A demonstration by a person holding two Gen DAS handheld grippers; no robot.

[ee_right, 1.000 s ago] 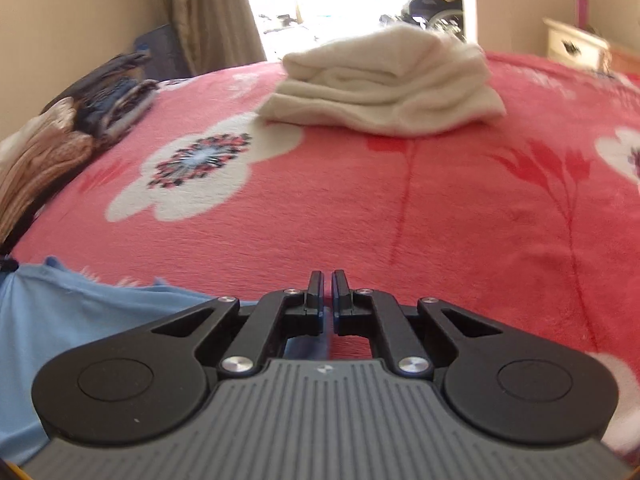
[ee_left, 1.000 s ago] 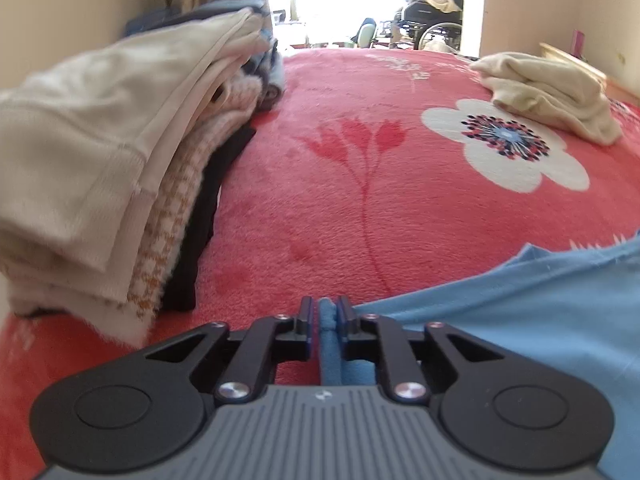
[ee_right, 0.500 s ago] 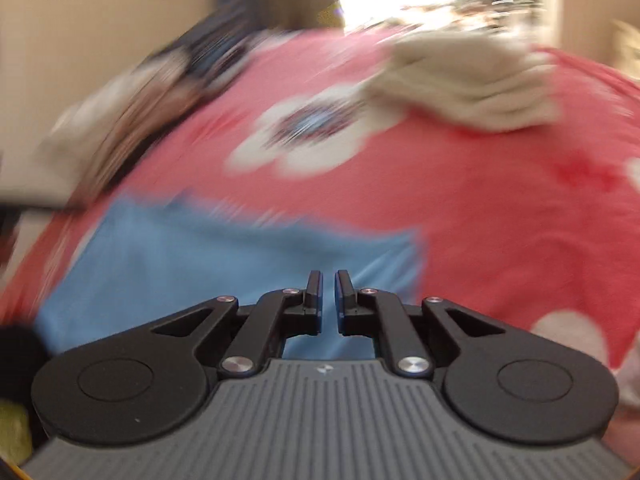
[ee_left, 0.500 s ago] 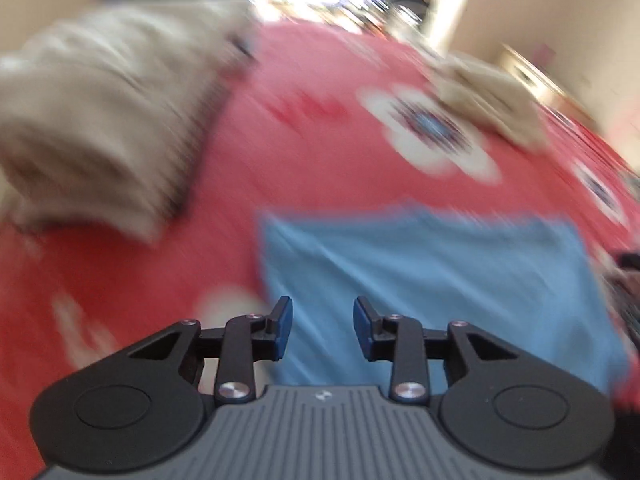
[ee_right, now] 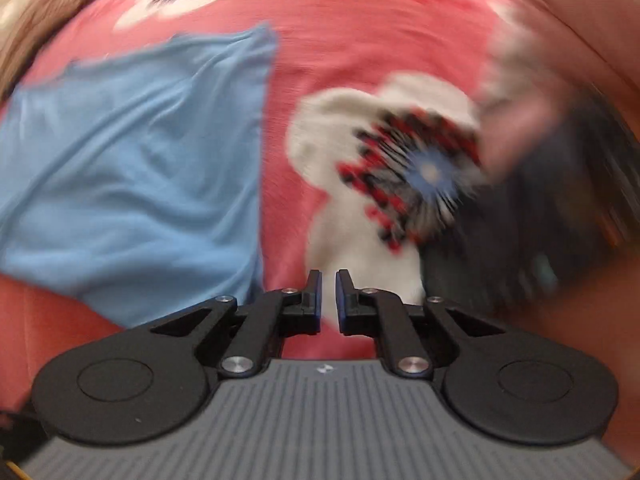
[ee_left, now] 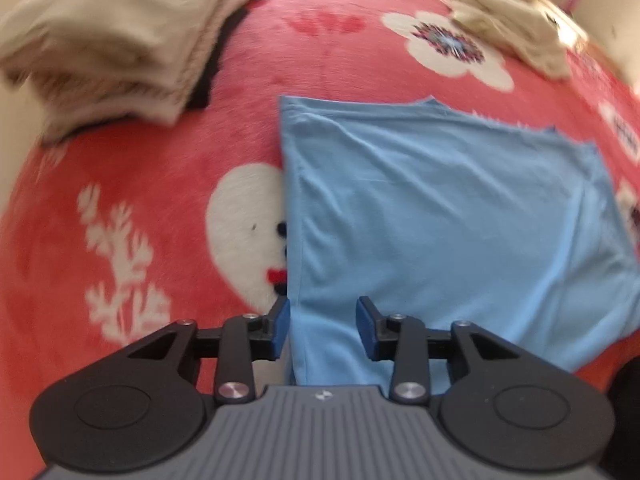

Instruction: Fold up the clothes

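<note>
The blue garment (ee_left: 440, 216) lies flat as a rough rectangle on the red floral blanket (ee_left: 160, 184), near side of the beige stack (ee_left: 116, 36). Thin, soft, light fabric (creases show): will drape and slip, so pinch at a corner or hem, not mid-panel. Left gripper (ee_left: 323, 326): jaws apart, empty, over the garment's left edge. Right gripper (ee_right: 328, 300): off its right edge, jaws nearly together, apparently empty (view blurred).

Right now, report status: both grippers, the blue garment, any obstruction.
Left gripper open over blue garment edge. Right gripper near shut, empty, off the cloth. Garment flat on red blanket. Nothing in the way.
</note>
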